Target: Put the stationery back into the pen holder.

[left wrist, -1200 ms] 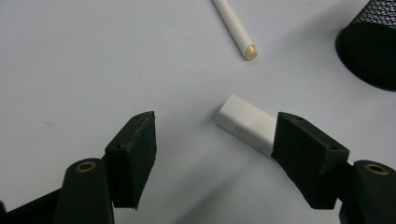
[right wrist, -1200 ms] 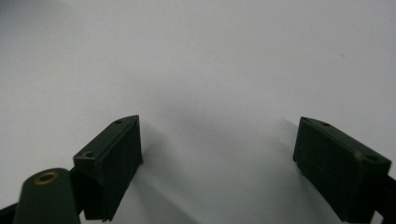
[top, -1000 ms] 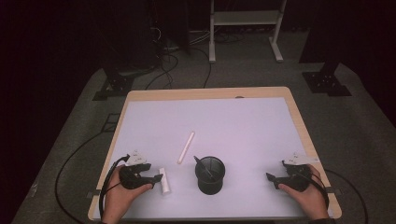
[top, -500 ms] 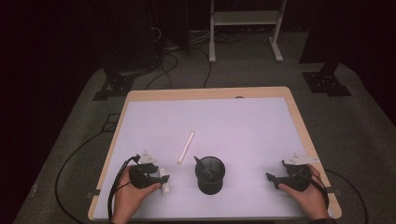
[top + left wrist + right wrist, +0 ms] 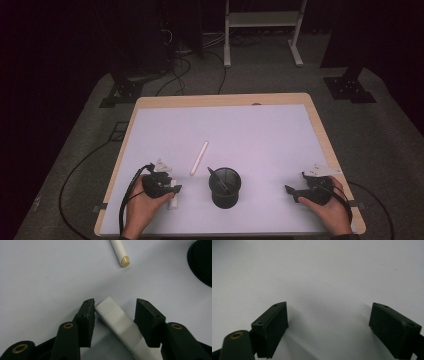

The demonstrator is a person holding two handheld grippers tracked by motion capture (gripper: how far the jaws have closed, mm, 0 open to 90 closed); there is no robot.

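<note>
At the left of the high view, the left gripper [image 5: 172, 190] sits low on the table near the front edge, held in the person's left hand [image 5: 142, 207]. Its jaws have just been closing around a white stick [image 5: 120, 322], which lies flat on the surface between them. In the left gripper view the left pad meets the stick's near corner while a sliver of gap shows at the right pad, so the jaws are not yet pressing on it. The stick's lower end is cut off by the bottom of that view, and in the high view most of it is hidden under the gripper.

Just beyond lies a second white stick [image 5: 199, 158], apart from the first; its tan end [image 5: 124, 261] shows in the left gripper view, the rest cut off at the top.

Near the middle stands a black cup [image 5: 224, 187] with a dark thing leaning inside, too small to make out.

At the right, the right gripper [image 5: 292, 192] rests on the table in the right hand [image 5: 330, 210], well apart from the cup, its jaws wide apart over bare surface.

The table [image 5: 250, 130] has a pale mat with a wooden rim. Around it is grey carpet with cables [image 5: 185, 65], a white stand [image 5: 262, 20] at the back, and a dark room whose edges are hard to see.
</note>
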